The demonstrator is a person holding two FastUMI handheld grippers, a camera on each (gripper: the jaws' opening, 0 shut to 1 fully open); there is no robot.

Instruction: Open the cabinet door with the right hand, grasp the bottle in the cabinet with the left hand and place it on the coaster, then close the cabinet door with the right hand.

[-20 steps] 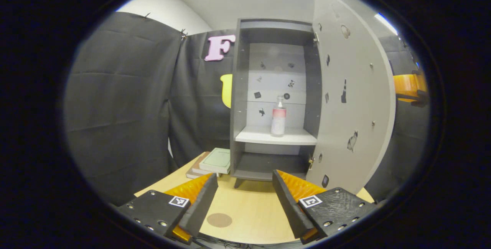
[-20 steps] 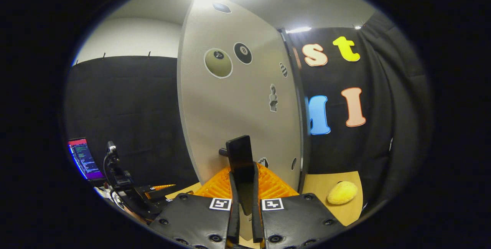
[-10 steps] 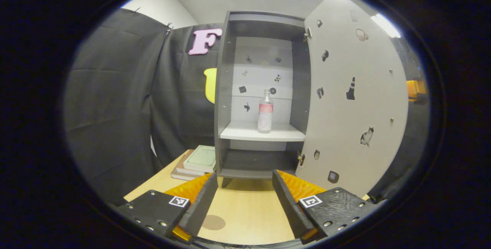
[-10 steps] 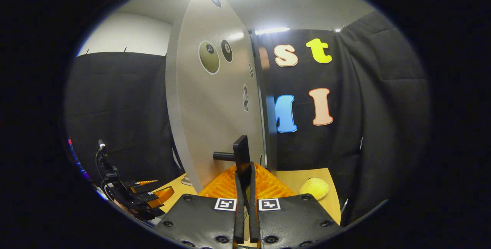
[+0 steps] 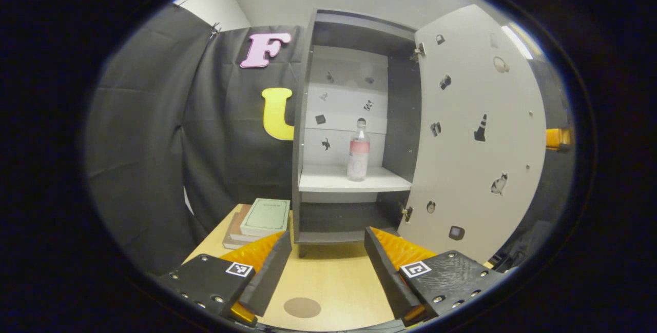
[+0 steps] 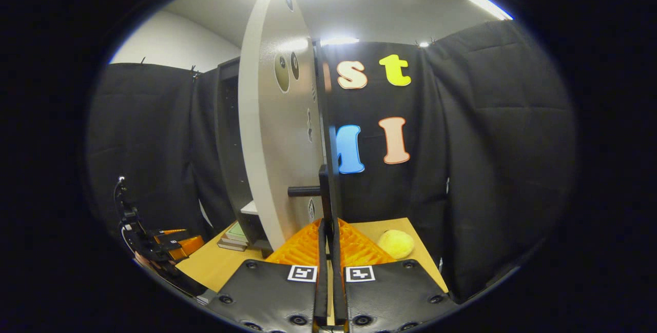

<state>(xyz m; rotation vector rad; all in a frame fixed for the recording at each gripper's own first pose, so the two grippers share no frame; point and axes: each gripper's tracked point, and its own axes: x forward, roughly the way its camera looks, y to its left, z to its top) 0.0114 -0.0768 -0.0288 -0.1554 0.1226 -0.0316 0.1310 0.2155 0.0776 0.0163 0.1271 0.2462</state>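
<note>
In the left gripper view the grey cabinet stands open. A clear bottle with a pink label is upright on its white shelf. The door is swung wide to the right. A brown round coaster lies on the wooden table close to me. My left gripper is open and empty, above the table in front of the cabinet. In the right gripper view my right gripper is shut on the door's black handle, with the door seen almost edge-on.
A stack of books lies left of the cabinet's foot. A yellow round object sits on the table behind the door. The left gripper appears at the lower left of the right gripper view. Black cloth walls surround the table.
The right gripper has pulled the handle round and the door has swung wider, now nearly edge-on to it. The left gripper stayed open in front of the cabinet.
</note>
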